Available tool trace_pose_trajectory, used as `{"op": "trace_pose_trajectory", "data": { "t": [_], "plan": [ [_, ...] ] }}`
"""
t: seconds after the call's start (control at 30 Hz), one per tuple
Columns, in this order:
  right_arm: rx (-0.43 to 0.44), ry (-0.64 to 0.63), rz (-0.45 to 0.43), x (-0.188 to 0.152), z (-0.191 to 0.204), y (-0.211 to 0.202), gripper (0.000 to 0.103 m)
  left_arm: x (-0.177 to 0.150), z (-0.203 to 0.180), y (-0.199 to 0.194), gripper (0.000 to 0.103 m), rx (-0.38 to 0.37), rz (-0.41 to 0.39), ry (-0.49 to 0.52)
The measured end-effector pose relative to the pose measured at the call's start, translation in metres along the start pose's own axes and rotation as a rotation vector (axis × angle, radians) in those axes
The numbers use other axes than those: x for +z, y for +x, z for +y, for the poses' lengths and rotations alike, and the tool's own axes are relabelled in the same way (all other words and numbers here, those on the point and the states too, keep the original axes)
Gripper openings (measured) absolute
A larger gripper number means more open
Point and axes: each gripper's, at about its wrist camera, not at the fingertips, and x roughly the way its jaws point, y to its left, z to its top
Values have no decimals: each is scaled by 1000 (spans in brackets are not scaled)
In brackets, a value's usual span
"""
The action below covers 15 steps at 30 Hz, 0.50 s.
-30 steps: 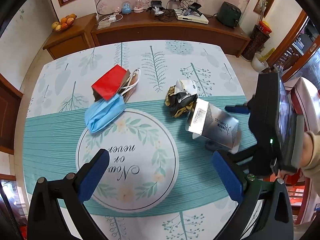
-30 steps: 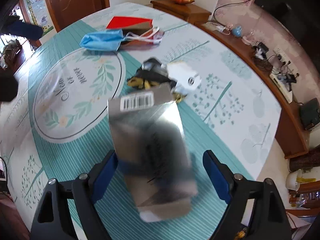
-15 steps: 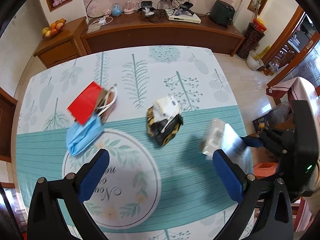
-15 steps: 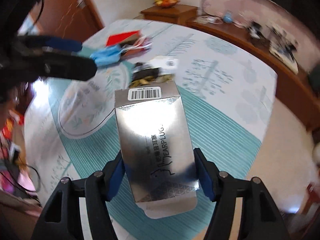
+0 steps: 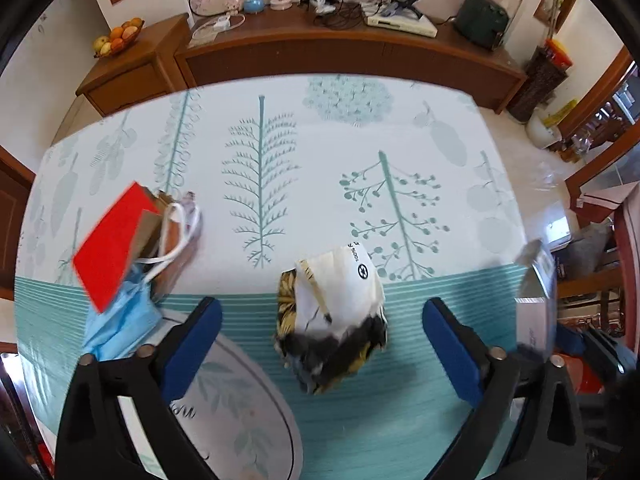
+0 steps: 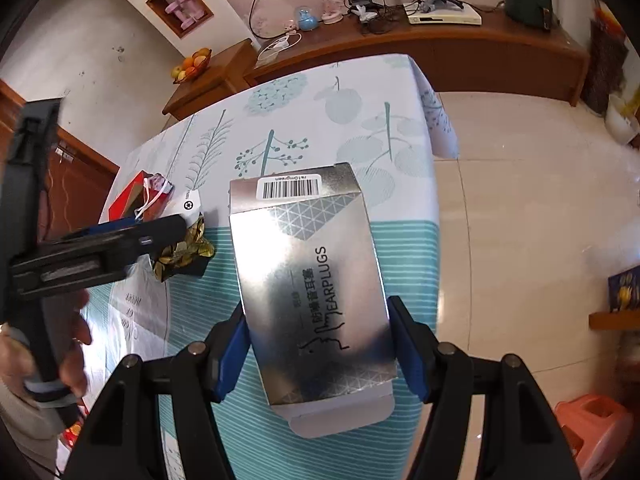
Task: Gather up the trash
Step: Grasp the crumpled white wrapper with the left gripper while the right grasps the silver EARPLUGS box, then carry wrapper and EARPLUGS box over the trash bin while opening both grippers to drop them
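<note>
A crumpled bundle of white paper and black-gold wrapper [image 5: 332,320] lies on the teal-striped tablecloth [image 5: 400,420]. My left gripper [image 5: 320,312] hovers over it with its jaws wide and closing, the bundle between the blue fingers and untouched. To its left lie a red paper bag [image 5: 110,248] with white handles and a blue face mask [image 5: 120,328]. My right gripper [image 6: 318,316] is shut on a silver earplugs box [image 6: 308,272], held off the cloth above the table's right edge. The same box [image 5: 536,288] shows blurred in the left wrist view.
A wooden sideboard [image 5: 340,52] with cables and devices runs along the far wall, with a fruit bowl [image 5: 118,36] at its left. Tiled floor [image 6: 520,200] lies right of the table, and an orange stool [image 6: 592,420] stands there. A hand [image 6: 72,360] grips the left tool.
The left gripper has come down and across, from over the round print to over the crumpled bundle. The right gripper closed on the silver box, rolled, and carried it to the table's right edge.
</note>
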Motion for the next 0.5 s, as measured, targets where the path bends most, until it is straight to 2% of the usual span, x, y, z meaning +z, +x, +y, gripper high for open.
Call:
{"op": "trace_pose_trajectory", "data": {
  "t": [0.07,0.1,0.13,0.3,0.5],
  "plan": [
    [2,-4,7,-3,1,2,65,0,0,12,73,1,24,-5],
    [3,-6,10,-5,2,3,65,-1,0,15,59,-6,32,-6],
    [3,-7,10,-6,3,3,65,-2,0,19,57,-11,45,-8],
    [-3,-8,14,-12,7,2,65,-14,-2,9,52,-30,-11,-6],
    [2,-2,22,-28,17,-5,64,-39,-4,-27,51,-40,-48,4]
  ]
}}
